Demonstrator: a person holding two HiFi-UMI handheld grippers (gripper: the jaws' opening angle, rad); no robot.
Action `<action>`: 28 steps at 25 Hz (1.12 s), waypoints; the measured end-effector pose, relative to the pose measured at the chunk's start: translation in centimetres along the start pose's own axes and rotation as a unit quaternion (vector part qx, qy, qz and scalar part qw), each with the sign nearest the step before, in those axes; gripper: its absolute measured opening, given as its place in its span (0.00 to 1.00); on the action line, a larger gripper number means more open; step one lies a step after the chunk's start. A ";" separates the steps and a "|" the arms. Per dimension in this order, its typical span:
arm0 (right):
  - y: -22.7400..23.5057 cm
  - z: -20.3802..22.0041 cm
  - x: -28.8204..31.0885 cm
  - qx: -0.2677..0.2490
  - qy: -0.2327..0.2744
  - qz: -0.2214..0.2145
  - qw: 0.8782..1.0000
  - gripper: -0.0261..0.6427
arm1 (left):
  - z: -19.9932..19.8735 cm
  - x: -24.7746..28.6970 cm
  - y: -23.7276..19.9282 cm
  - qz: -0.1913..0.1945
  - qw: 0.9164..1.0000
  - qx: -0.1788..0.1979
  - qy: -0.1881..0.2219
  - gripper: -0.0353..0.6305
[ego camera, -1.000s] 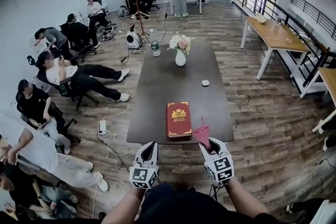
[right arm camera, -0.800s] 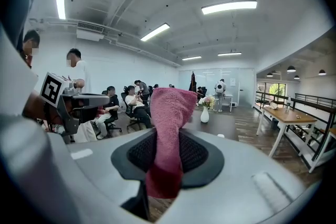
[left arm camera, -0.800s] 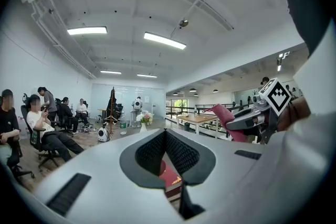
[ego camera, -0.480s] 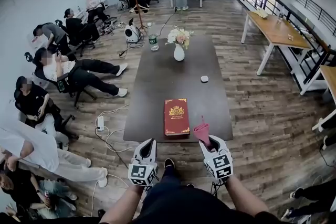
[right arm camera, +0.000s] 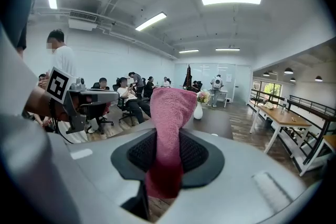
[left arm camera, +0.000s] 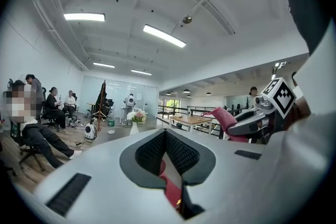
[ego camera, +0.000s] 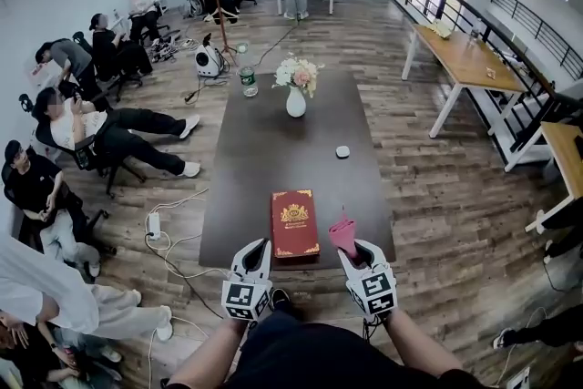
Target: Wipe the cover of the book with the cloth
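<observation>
Am keeping right gripper (ego camera: 353, 252) clamped on cloth (ego camera: 342, 235), lower centre beside book (ego camera: 294, 222), ready for wiping; left gripper (ego camera: 258, 250) closed, empty.

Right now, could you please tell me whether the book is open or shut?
Shut: the book lies flat, its red cover facing up.

book (left arm camera: 171, 190) mostly hidden behind left gripper (left arm camera: 166, 134) body, small pale object (ego camera: 342, 152) on table (ego camera: 264, 159) unidentifiable
</observation>
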State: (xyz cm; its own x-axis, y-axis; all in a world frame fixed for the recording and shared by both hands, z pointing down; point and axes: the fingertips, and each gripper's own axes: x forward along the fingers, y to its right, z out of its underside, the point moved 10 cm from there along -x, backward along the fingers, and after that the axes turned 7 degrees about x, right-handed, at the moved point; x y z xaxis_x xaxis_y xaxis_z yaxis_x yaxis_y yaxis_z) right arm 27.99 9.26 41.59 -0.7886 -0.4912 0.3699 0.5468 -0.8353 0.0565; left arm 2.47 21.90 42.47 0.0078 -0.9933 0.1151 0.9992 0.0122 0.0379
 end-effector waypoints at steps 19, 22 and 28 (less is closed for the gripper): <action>-0.1 -5.1 15.0 0.017 -0.029 0.011 0.999 0.21 | 2.4 9.4 -12.0 0.073 0.995 -0.027 -0.057 0.05; 0.0 -5.2 16.6 0.018 -0.033 0.019 0.999 0.21 | 3.2 10.2 -13.1 0.081 0.994 -0.029 -0.067 0.05; 0.4 -5.1 18.9 0.013 -0.045 0.012 0.999 0.21 | 4.5 11.4 -13.9 0.080 0.993 -0.044 -0.079 0.05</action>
State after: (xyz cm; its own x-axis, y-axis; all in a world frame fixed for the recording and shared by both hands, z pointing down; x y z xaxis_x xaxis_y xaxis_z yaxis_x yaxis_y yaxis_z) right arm 11.83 -1.61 43.88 -0.7476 -0.4851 0.4536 0.5728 -0.8166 0.0709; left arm -11.48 10.87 47.68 0.1666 -0.9492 0.2670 0.9854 0.1506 -0.0793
